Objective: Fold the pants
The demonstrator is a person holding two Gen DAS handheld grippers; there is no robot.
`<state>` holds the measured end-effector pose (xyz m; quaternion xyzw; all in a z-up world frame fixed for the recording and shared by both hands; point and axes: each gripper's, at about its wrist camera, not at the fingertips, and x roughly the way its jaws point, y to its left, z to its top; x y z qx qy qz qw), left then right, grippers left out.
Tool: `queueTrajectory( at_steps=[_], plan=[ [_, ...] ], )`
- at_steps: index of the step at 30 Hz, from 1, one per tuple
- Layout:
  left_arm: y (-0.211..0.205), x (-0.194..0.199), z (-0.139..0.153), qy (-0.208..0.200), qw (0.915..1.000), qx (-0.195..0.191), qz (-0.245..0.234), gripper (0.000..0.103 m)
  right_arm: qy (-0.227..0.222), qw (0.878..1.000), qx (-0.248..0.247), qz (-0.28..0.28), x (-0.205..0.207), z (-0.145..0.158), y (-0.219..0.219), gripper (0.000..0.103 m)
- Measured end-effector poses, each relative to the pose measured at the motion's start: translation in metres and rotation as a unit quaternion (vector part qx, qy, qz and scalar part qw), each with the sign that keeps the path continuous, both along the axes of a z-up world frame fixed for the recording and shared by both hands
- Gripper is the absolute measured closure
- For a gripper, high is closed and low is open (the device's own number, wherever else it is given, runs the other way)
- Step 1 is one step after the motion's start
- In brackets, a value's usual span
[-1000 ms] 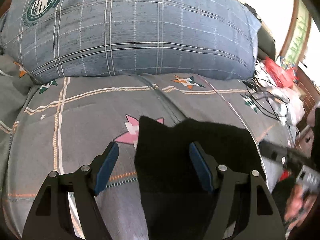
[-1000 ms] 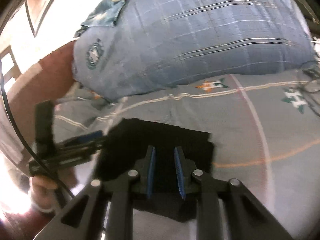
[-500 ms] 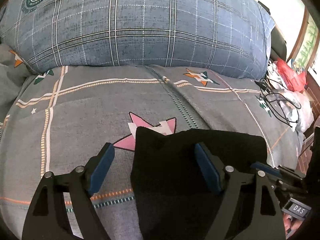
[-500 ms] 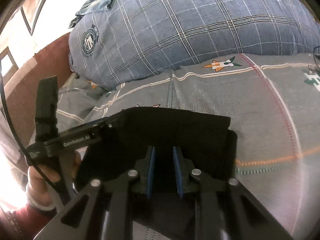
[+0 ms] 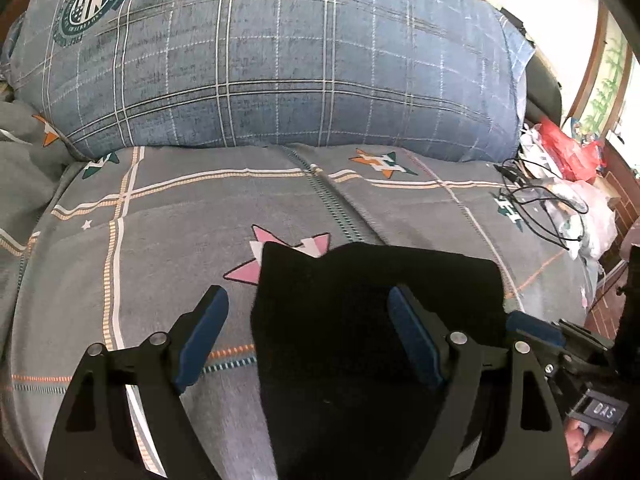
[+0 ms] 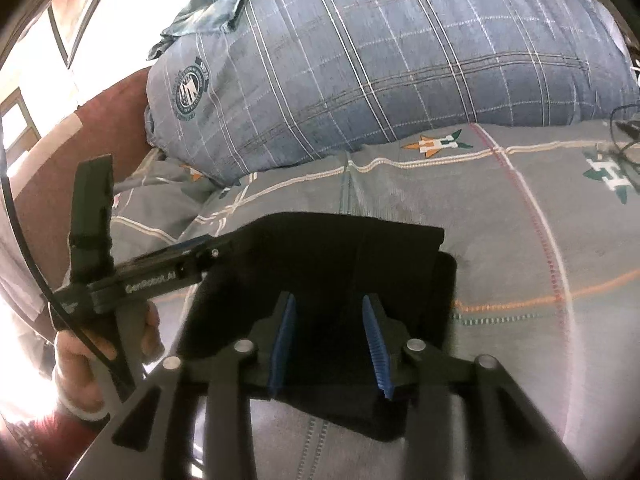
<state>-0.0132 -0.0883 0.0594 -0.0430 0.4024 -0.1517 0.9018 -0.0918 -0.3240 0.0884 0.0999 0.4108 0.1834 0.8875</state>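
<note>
- You work over a bed covered with a grey quilt with star prints and thin orange and cream stripes [image 5: 168, 248], which fills most of both views.
- At the far side of it lies a big blue-grey checked pillow with a round green badge [image 5: 280, 60].
- The folded black fabric pants [image 5: 360, 320] lie flat on the quilt, in the near part of the bed, over a pink star print.
- Your left gripper [image 5: 308, 336] has its jaws wide apart; the left edge of the pants is between them, and the blue pads do not press on it.
- Your right gripper [image 6: 330, 344] is over the near edge of the pants; its jaws are opening, with the black cloth between them and not pinched.
- Some black cables [image 5: 536, 208] lie at the right edge of the bed.
</note>
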Motion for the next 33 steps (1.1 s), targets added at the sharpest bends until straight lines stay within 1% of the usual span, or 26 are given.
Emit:
queueTrajectory(
  at_steps=[2, 4, 7, 10, 11, 13, 14, 16, 18, 20, 22, 25, 26, 29, 32, 33],
  plan=[
    [-0.002, -0.003, 0.001, -0.002, 1.0, 0.003, -0.002, 0.02, -0.004, 1.0, -0.002, -0.008, -0.001, 0.002, -0.002, 0.055],
    [-0.003, -0.001, -0.001, 0.0, 1.0, 0.009, -0.002, 0.02, -0.008, 1.0, -0.01, -0.014, -0.002, 0.003, -0.004, 0.055],
    [-0.002, 0.006, -0.008, 0.012, 0.9998, 0.014, 0.011, 0.02, -0.005, 0.999, -0.036, -0.031, -0.001, 0.001, -0.008, 0.055],
    [-0.001, 0.015, -0.015, 0.019, 0.9994, 0.015, 0.023, 0.02, 0.0, 0.999, -0.039, -0.032, 0.0, -0.003, -0.012, 0.055],
    [-0.002, 0.019, -0.019, 0.022, 0.9993, 0.018, 0.024, 0.02, 0.005, 0.999, -0.042, -0.028, 0.002, -0.005, -0.012, 0.056],
    [-0.004, 0.025, -0.026, 0.03, 0.999, 0.02, 0.026, 0.018, 0.017, 0.998, -0.064, -0.018, 0.005, -0.011, -0.008, 0.062],
    [-0.005, 0.027, -0.029, 0.034, 0.9989, 0.017, 0.027, 0.017, 0.022, 0.997, -0.078, -0.018, 0.006, -0.015, -0.007, 0.068],
    [-0.007, 0.028, -0.029, 0.032, 0.999, 0.014, 0.028, 0.017, 0.023, 0.995, -0.092, -0.021, 0.007, -0.02, -0.006, 0.069],
    [-0.009, 0.025, -0.027, 0.025, 0.999, 0.024, 0.027, 0.017, 0.021, 0.995, -0.091, -0.023, 0.005, -0.019, -0.008, 0.068],
    [-0.011, 0.02, -0.023, 0.024, 0.9991, 0.025, 0.025, 0.018, 0.022, 0.996, -0.086, -0.027, 0.003, -0.017, -0.01, 0.066],
    [-0.01, 0.015, -0.02, 0.023, 0.9991, 0.025, 0.024, 0.018, 0.021, 0.997, -0.074, -0.03, 0.003, -0.013, -0.014, 0.066],
    [-0.011, 0.006, -0.012, 0.009, 0.9992, 0.031, 0.022, 0.018, 0.011, 0.997, -0.062, -0.035, 0.0, -0.005, -0.014, 0.066],
    [-0.01, 0.005, -0.01, 0.006, 0.9993, 0.032, 0.021, 0.018, 0.007, 0.998, -0.057, -0.037, -0.001, -0.002, -0.014, 0.065],
    [-0.009, -0.002, -0.003, -0.003, 0.9993, 0.031, 0.019, 0.018, 0.005, 0.998, -0.045, -0.038, -0.002, 0.001, -0.014, 0.054],
    [-0.006, -0.006, 0.001, -0.006, 0.9994, 0.028, 0.019, 0.018, 0.005, 0.999, -0.04, -0.037, -0.004, 0.001, -0.01, 0.054],
    [-0.006, -0.007, 0.001, -0.005, 0.9994, 0.027, 0.018, 0.018, 0.006, 0.998, -0.041, -0.036, -0.005, 0.0, -0.009, 0.052]
  ],
)
